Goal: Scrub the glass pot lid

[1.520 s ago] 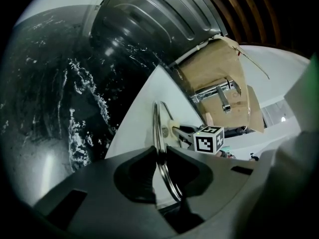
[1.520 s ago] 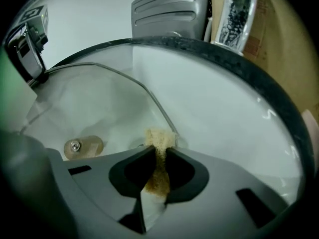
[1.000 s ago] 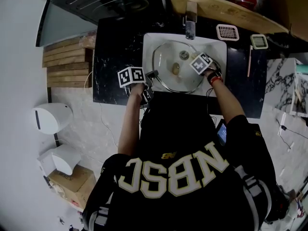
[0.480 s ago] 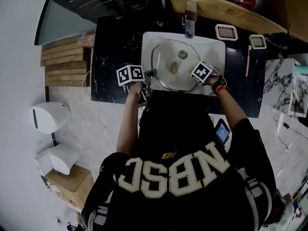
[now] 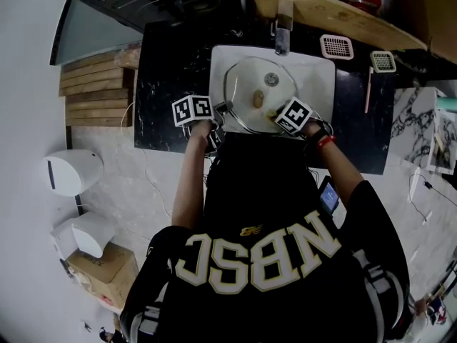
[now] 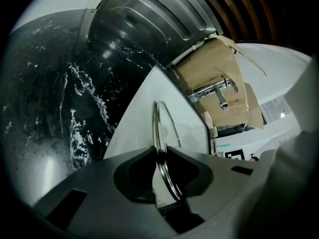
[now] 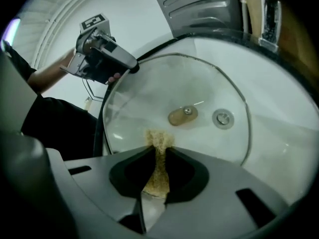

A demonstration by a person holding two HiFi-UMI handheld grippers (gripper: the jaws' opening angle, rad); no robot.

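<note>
The glass pot lid [image 5: 251, 84] stands tilted in the white sink [image 5: 321, 77]; its tan knob [image 7: 182, 115] faces my right gripper view. My left gripper [image 5: 220, 113] is shut on the lid's metal rim [image 6: 158, 128] at the lid's near left edge, and the rim runs edge-on between its jaws. My right gripper [image 5: 277, 113] is shut on a tan scrub pad [image 7: 158, 139], whose tip presses on the glass near the lid's near edge, below the knob. The left gripper [image 7: 102, 56] shows at the lid's upper left in the right gripper view.
The sink drain [image 7: 223, 118] shows through the glass. A faucet [image 5: 283, 38] rises behind the sink. Black marbled counter [image 5: 171, 63] flanks it, with a pink strainer [image 5: 337, 47] and a brush [image 5: 383, 61] at the right and wooden slats [image 5: 96, 91] at the left.
My right gripper has slid with the pad from the lid's right side toward its near edge, closer to the person. The left gripper and the lid have stayed put.
</note>
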